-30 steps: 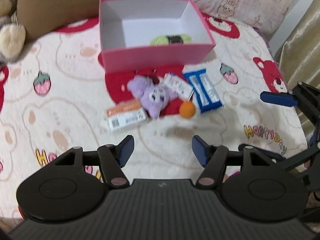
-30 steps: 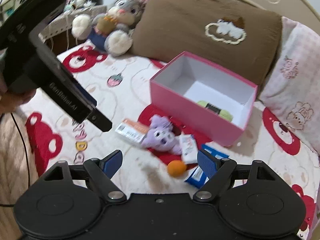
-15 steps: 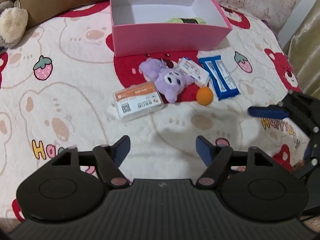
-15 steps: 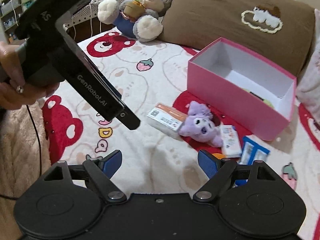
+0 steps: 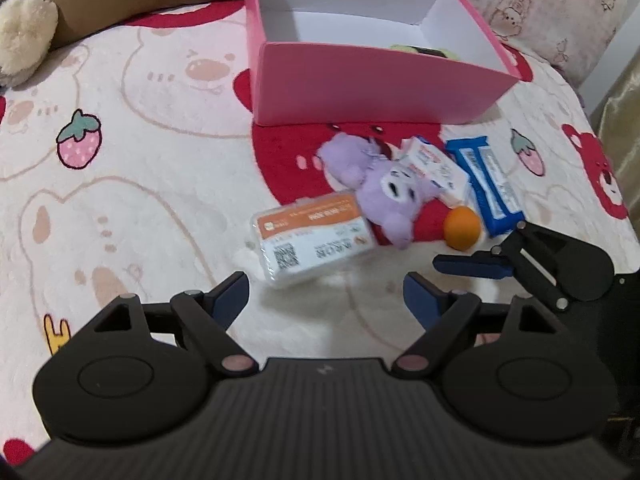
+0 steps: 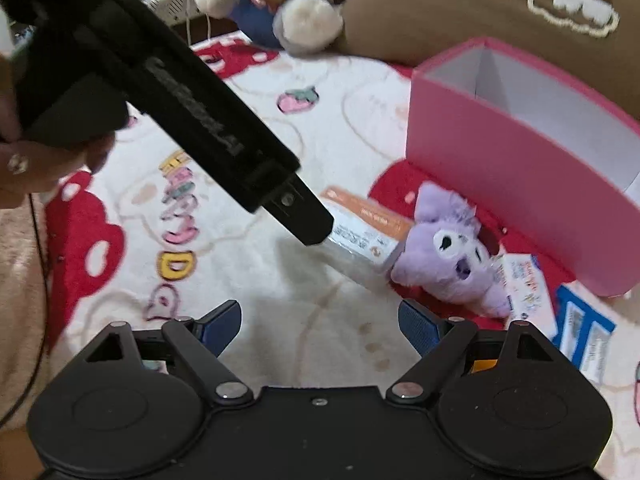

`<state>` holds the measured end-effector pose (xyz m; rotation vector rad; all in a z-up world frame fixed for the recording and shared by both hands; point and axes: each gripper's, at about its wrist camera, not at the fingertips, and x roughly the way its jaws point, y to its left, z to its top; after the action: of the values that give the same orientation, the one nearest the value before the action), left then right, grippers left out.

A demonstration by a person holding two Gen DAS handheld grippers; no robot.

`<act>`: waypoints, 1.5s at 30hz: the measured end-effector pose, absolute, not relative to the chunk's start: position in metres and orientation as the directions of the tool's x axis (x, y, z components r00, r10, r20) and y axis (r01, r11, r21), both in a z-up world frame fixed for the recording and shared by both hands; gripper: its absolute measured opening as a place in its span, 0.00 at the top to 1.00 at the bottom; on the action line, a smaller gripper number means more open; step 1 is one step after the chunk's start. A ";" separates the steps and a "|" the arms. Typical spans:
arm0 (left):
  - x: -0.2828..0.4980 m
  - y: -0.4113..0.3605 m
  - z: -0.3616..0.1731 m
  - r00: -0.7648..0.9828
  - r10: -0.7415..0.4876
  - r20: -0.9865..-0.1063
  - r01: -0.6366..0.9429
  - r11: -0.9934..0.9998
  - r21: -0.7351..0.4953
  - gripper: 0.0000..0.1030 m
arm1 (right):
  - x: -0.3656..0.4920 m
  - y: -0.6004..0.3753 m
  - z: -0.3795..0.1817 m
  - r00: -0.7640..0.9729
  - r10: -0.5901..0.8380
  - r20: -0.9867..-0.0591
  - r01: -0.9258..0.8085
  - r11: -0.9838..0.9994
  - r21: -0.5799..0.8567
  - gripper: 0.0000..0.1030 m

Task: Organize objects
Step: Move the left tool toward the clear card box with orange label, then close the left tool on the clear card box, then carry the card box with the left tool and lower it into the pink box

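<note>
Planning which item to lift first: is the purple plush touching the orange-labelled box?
Touching. In the left wrist view the purple plush lies against the orange-labelled box, no blanket between.

green item [image 5: 420, 49] mostly hidden behind pink box [image 5: 376, 92] wall.

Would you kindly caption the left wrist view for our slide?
Left gripper, jaws opening and empty, above an orange-labelled box near a purple plush and pink box.

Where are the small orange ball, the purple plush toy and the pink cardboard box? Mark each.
small orange ball [image 5: 463, 227], left wrist view, centre.
purple plush toy [image 6: 452, 254], right wrist view, face.
pink cardboard box [image 5: 372, 84], left wrist view, front wall.
</note>
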<state>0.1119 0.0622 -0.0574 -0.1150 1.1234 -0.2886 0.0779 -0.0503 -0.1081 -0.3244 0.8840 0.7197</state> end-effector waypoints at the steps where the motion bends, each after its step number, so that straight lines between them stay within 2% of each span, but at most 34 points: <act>1: 0.114 0.064 -0.061 0.405 -0.281 -0.870 0.162 0.959 -0.234 0.17 | 0.081 -0.049 -0.113 0.423 0.435 -0.795 -0.689 0.724 0.030 0.14; 9: 0.126 0.078 -0.089 0.392 -0.297 -0.871 0.109 0.955 -0.277 0.17 | 0.101 -0.041 -0.139 0.467 0.403 -0.787 -0.607 0.793 0.046 0.16; 13: 0.129 0.082 -0.095 0.424 -0.328 -0.844 0.105 0.944 -0.314 0.19 | 0.107 -0.038 -0.144 0.500 0.396 -0.770 -0.578 0.815 0.044 0.16; 15: 0.131 0.084 -0.099 0.433 -0.355 -0.828 0.090 0.932 -0.352 0.23 | 0.111 -0.036 -0.148 0.512 0.404 -0.758 -0.565 0.823 0.057 0.18; 16: 0.133 0.085 -0.102 0.433 -0.364 -0.825 0.080 0.927 -0.367 0.29 | 0.113 -0.035 -0.150 0.516 0.405 -0.754 -0.558 0.828 0.062 0.18; 17: 0.135 0.085 -0.105 0.429 -0.372 -0.823 0.070 0.922 -0.381 0.40 | 0.113 -0.034 -0.152 0.520 0.406 -0.752 -0.553 0.830 0.067 0.18; 19: 0.138 0.085 -0.113 0.423 -0.378 -0.824 0.049 0.917 -0.396 0.49 | 0.114 -0.031 -0.156 0.532 0.400 -0.746 -0.548 0.835 0.057 0.19; 28: 0.133 0.087 -0.121 0.460 -0.369 -0.807 -0.002 0.909 -0.417 0.52 | 0.108 -0.023 -0.167 0.579 0.362 -0.731 -0.520 0.854 0.011 0.19; 38: 0.113 0.077 -0.106 0.455 -0.331 -0.827 0.033 0.934 -0.356 0.52 | 0.083 -0.018 -0.154 0.595 0.325 -0.735 -0.530 0.847 -0.054 0.19; 45: 0.097 0.077 -0.081 0.408 -0.378 -0.831 0.103 0.924 -0.369 0.53 | 0.053 -0.030 -0.127 0.595 0.326 -0.735 -0.531 0.846 -0.055 0.19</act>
<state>0.0971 0.0767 -0.0806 -0.2780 1.1133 -0.3079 0.0534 -0.0299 -0.1267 -0.2812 0.7894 0.5049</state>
